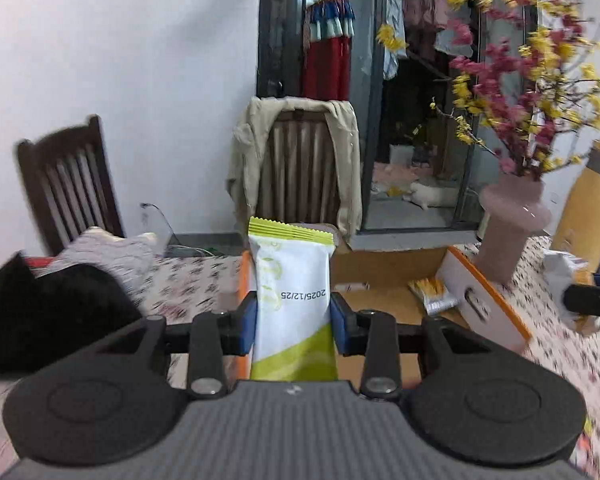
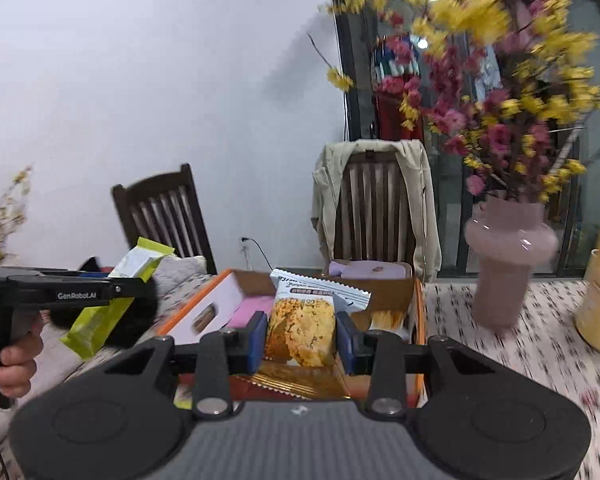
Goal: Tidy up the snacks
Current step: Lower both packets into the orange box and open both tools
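My left gripper (image 1: 293,322) is shut on a white and green snack packet (image 1: 290,280) and holds it upright above the open cardboard box (image 1: 384,272). The right wrist view shows this gripper (image 2: 128,286) with the green packet (image 2: 112,300) to the left of the box. My right gripper (image 2: 301,338) is shut on an orange cookie packet (image 2: 302,330) just over the box (image 2: 220,300). A white snack packet (image 2: 320,284) sticks up behind it. Pink items (image 2: 252,310) lie in the box.
A pink vase (image 1: 512,224) of flowers stands right of the box on the patterned tablecloth (image 2: 500,360). A yellow container (image 1: 584,212) is at the far right. Two wooden chairs (image 1: 300,164) stand behind the table. A black cloth (image 1: 40,312) lies at left.
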Available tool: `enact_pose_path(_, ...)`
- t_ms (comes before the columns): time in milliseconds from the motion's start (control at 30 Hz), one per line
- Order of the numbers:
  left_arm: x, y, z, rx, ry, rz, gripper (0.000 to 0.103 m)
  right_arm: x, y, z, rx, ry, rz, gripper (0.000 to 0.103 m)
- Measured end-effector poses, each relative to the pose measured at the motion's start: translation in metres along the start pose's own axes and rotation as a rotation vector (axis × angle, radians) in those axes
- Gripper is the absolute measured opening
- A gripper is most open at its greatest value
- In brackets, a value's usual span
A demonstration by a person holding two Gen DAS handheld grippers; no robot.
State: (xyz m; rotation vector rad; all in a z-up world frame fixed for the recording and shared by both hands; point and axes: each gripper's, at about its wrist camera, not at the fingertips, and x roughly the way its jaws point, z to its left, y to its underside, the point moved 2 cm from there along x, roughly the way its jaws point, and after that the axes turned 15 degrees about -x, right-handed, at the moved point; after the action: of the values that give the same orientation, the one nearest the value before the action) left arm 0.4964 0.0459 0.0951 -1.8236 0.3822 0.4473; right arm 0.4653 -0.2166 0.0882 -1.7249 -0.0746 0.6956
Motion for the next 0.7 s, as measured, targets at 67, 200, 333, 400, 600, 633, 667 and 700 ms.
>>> enact_pose_path(67, 0.033, -0.014, 0.000, -0.042, 0.004, 0.021, 0.037, 0.035, -0.012, -0.012, -0.002, 0.029, 0.013, 0.036)
enact_pose_path(200, 0.090, -0.015, 0.005, -0.073, -0.033, 0.080, 0.037, 0.108, -0.020, -0.032, 0.022, 0.036, 0.089, 0.036)
enact_pose_path(333, 0.126, 0.002, 0.012, -0.082, -0.060, 0.119, 0.037, 0.177, -0.013, -0.043, 0.006, 0.073, 0.184, 0.036)
enact_pose_path(400, 0.139, 0.012, 0.012, -0.061, -0.078, 0.145, 0.038, 0.206, -0.007, -0.046, 0.012, 0.072, 0.229, 0.036)
enact_pose_path(600, 0.157, 0.026, 0.017, -0.025, -0.105, 0.185, 0.040, 0.266, 0.009, -0.042, -0.031, 0.075, 0.333, 0.036)
enact_pose_path(633, 0.157, 0.027, 0.019, -0.032, -0.105, 0.193, 0.041, 0.274, 0.010, -0.041, -0.033, 0.066, 0.367, 0.038)
enact_pose_path(667, 0.158, 0.028, 0.019, -0.035, -0.104, 0.196, 0.041, 0.278, 0.010, -0.042, -0.027, 0.053, 0.383, 0.037)
enact_pose_path(700, 0.158, 0.028, 0.018, -0.034, -0.098, 0.197, 0.042, 0.278, 0.010, -0.042, -0.025, 0.045, 0.377, 0.038)
